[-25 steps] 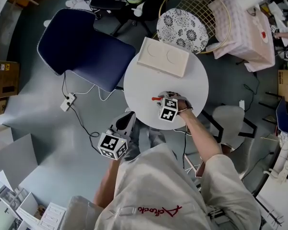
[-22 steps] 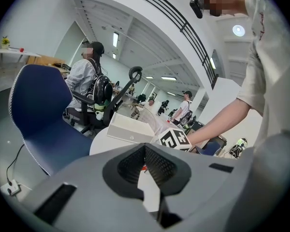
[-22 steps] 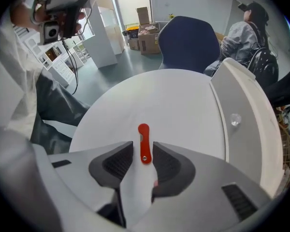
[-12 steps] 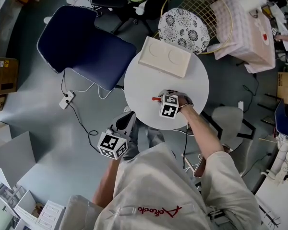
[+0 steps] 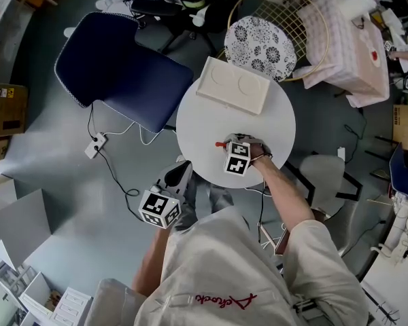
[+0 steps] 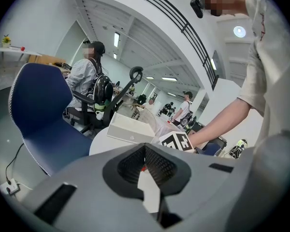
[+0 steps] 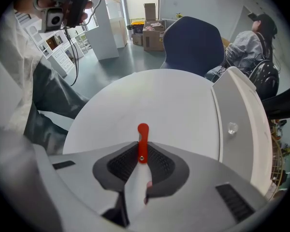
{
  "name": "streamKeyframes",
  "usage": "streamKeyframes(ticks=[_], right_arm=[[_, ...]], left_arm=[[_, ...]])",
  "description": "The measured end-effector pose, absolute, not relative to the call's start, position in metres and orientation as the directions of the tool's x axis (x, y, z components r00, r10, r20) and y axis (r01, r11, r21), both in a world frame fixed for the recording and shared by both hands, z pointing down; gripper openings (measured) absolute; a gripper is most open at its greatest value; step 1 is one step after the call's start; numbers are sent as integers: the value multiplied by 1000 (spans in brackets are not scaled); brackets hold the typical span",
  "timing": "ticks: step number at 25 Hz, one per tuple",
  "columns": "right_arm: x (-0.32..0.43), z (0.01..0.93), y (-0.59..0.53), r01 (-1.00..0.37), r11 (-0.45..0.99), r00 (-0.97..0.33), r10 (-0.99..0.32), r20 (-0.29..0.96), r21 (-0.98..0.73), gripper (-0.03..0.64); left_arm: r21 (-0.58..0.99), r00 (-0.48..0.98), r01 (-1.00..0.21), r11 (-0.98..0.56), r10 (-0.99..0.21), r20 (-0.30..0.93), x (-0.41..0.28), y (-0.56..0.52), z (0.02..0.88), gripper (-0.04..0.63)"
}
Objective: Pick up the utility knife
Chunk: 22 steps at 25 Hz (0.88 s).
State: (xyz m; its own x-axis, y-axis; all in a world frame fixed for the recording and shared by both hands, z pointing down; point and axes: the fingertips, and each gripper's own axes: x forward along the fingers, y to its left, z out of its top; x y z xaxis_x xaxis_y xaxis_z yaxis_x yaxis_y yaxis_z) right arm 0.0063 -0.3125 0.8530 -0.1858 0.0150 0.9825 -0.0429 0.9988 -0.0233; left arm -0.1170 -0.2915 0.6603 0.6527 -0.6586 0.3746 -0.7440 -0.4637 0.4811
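The utility knife (image 7: 142, 139) is red and slim and lies on the round white table (image 7: 159, 95). Its rounded end sticks out past my right gripper (image 7: 142, 154), whose jaws are closing, the dark ribbed pads touching both sides of the handle. In the head view the right gripper (image 5: 232, 142) points steeply down at the table's near part, and only the knife's red tip (image 5: 220, 142) shows to its left. My left gripper (image 5: 179, 171) hangs off the table's near-left edge with its jaws together and nothing between them (image 6: 145, 151).
A flat white box (image 5: 232, 81) lies on the table's far side. A blue chair (image 5: 115, 66) stands to the left, a wire basket with a patterned cushion (image 5: 258, 39) behind. A cable and power strip (image 5: 95, 144) lie on the floor. A seated person (image 6: 89, 76) is beyond the chair.
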Motion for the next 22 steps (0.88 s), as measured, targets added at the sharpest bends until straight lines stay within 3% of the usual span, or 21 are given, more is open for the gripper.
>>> streamKeyframes(ticks=[6, 15, 22], right_arm=[[5, 839, -317, -76, 994, -210, -88, 974, 74, 69], [-4, 787, -329, -19, 962, -256, -268, 929, 273, 69], [1, 753, -334, -157, 947, -316, -318, 894, 282, 69]], left_arm=[[471, 656, -743, -476, -659, 368, -116, -293, 655, 12], [449, 682, -722, -526, -652, 333, -95, -292, 639, 12], [405, 689, -718, -566, -662, 295, -81, -295, 614, 12]])
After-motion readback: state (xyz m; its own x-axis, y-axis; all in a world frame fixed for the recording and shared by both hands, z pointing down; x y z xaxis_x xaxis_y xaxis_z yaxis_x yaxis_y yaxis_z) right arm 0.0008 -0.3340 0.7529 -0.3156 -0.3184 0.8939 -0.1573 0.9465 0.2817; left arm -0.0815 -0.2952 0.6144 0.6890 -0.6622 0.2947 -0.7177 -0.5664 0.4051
